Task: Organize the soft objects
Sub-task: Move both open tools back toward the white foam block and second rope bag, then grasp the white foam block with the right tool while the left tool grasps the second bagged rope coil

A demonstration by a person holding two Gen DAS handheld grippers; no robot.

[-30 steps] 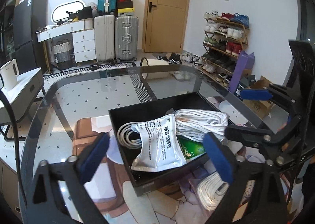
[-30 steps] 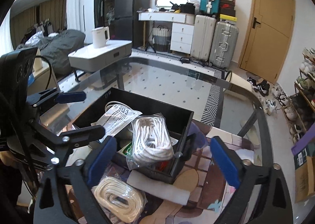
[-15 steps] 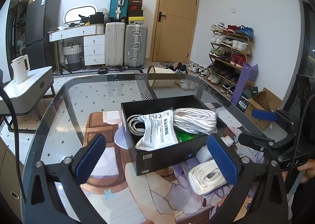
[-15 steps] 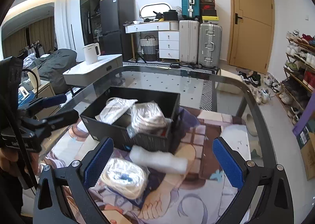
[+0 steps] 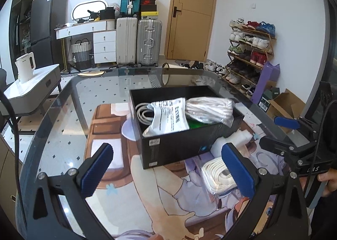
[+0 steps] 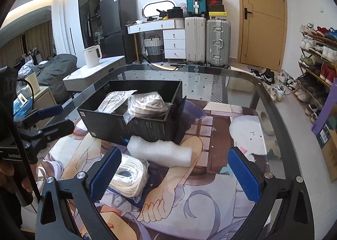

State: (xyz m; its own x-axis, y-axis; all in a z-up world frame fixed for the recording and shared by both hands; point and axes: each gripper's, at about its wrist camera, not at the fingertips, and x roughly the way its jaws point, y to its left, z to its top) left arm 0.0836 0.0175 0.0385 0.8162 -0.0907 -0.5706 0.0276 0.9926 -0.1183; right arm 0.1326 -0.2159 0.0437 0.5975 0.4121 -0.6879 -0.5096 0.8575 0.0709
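Note:
A black box (image 5: 181, 147) (image 6: 134, 128) stands on the printed mat on the glass table. In it lie a white printed pouch (image 5: 168, 117) (image 6: 113, 103), a bagged white rope bundle (image 5: 208, 108) (image 6: 147, 106), a white cable coil (image 5: 143, 113) and a green packet (image 5: 194, 123). On the mat in front lie a bagged white rope coil (image 5: 218, 174) (image 6: 128, 176) and a white foam roll (image 5: 233, 142) (image 6: 160, 152). My left gripper (image 5: 168, 168) is open and empty, facing the box. My right gripper (image 6: 174, 173) is open and empty, above the coil and foam roll.
The glass table (image 5: 63, 126) has a rounded dark rim. A grey side table with a white kettle (image 5: 25, 67) stands to the left. Suitcases (image 5: 139, 43), a dresser and a door are behind. A shoe rack (image 5: 250, 50) and cardboard boxes stand at right.
Both grippers have drawn back and away from the box, staying open. The box and its contents now sit farther off, and the coil and foam roll show fully in front.

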